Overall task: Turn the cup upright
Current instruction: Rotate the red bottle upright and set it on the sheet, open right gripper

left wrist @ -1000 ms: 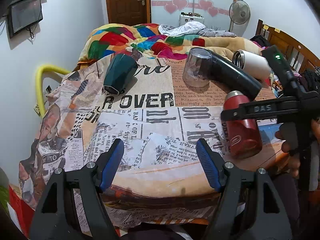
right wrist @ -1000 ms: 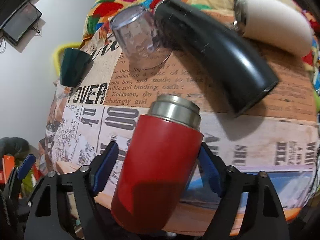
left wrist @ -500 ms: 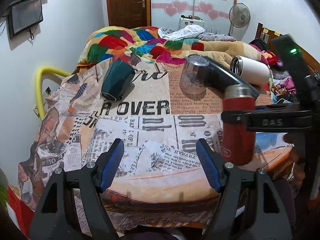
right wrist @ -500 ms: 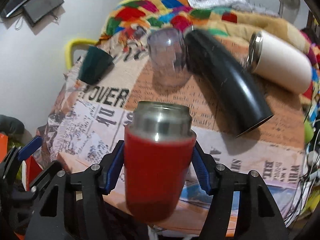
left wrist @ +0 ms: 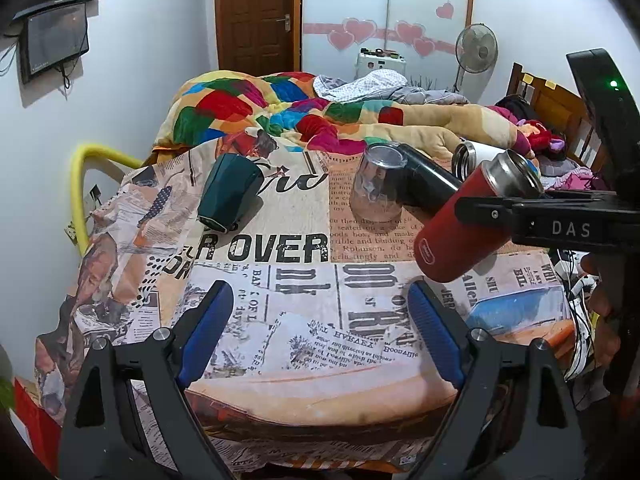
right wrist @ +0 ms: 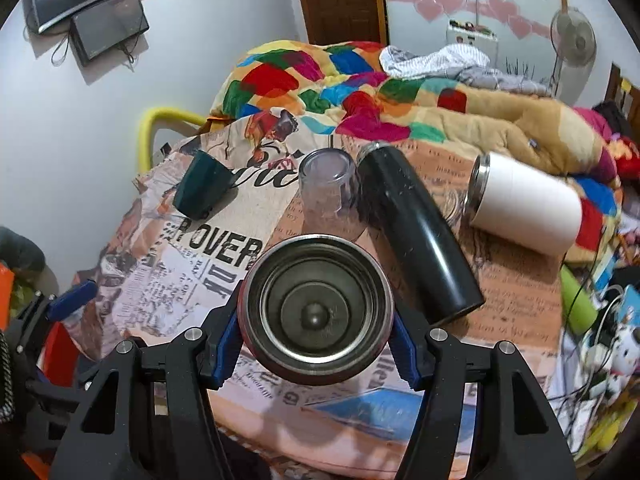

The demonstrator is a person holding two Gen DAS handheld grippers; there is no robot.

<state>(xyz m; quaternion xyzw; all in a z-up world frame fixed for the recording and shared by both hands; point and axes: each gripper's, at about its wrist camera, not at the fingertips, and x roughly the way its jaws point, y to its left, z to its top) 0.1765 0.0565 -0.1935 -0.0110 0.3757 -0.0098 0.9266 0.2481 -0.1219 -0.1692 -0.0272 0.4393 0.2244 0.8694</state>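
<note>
Red and steel-rimmed, the cup (left wrist: 472, 220) is hanging in the air above the right front part of the table (left wrist: 280, 320), clear of the newspaper-print cloth (left wrist: 256, 256). The right gripper (right wrist: 316, 338) is clamping it across the body, its blue pads pressing the red wall on both sides. In the left wrist view the cup is leaning, base low toward the table's middle and open mouth raised toward the right edge. In the right wrist view the camera is looking straight down into the steel mouth. Gripping at the waist rather than at the rim is leaving the base free, which I judge suits setting it down flat.

Low at the front edge, the left gripper (left wrist: 320, 328) is waiting with its jaws spread wide and nothing between them, probably kept out of the way while the right one is doing the turning.

Other vessels are lying toward the back edge: a dark green cup (left wrist: 228, 196) on its side at the back left, a clear glass (left wrist: 376, 184) standing mouth-down near the middle, a black flask (right wrist: 416, 236) lying just beside it, and a white tumbler (right wrist: 524, 204) on its side toward the back right corner. A colourful quilt (left wrist: 256, 112) is piled beyond the table.

By my judgement the flip is mostly done. What remains is bringing the cup fully vertical and lowering it onto the open cloth at the front right. The main risk is releasing while it is tilted, letting it topple or roll off the near edge.
</note>
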